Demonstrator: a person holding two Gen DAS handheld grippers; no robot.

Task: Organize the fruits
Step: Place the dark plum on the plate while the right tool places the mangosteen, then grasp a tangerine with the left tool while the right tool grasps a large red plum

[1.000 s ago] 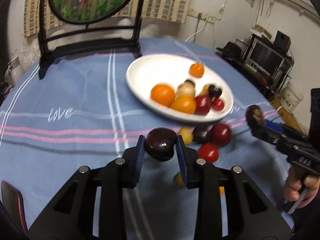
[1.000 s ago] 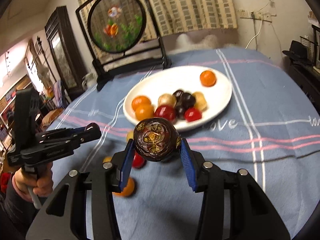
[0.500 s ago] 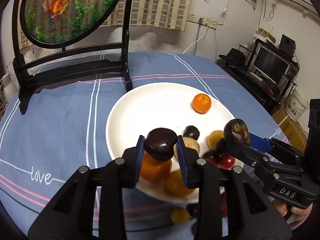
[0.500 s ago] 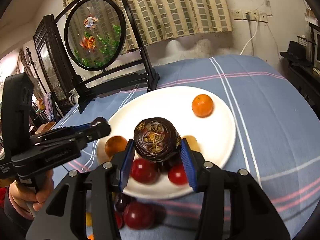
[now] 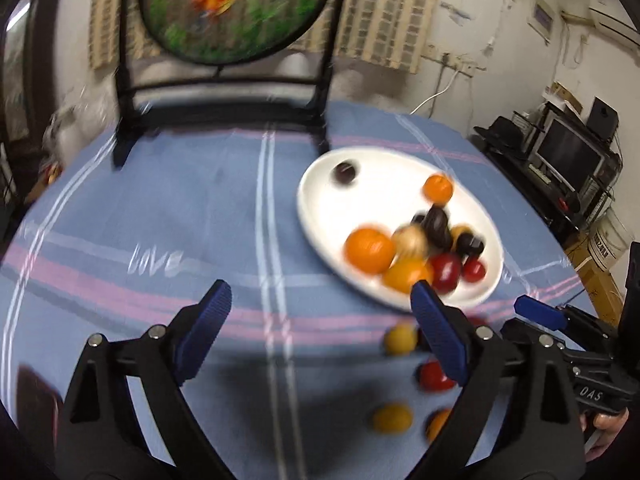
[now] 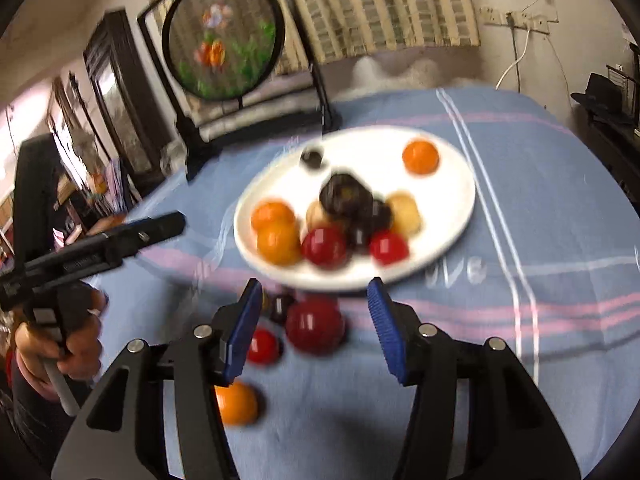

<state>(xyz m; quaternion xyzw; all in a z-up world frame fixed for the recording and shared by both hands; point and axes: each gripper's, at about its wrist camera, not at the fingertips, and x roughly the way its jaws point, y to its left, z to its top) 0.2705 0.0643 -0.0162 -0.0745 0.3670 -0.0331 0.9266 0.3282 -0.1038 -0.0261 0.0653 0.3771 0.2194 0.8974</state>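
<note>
1. On the white plate [image 5: 320, 216], at about 11 o'clock, a small dark fruit [image 5: 345, 173] now lies alone; half a second ago the left gripper [image 5: 320, 332] clamped it, so this delivery looks done.
2. On the pile at the plate's middle, a large dark fruit [image 6: 344, 196] now rests; the right gripper [image 6: 316, 332] carried it before.
3. Both grippers are now spread wide, hold nothing, and hang above the blue tablecloth [image 5: 160, 208].
4. At the plate's 6 o'clock edge, loose fruits wait on the cloth: a big red fruit [image 6: 315, 325] and an orange fruit [image 6: 236, 404].
</note>
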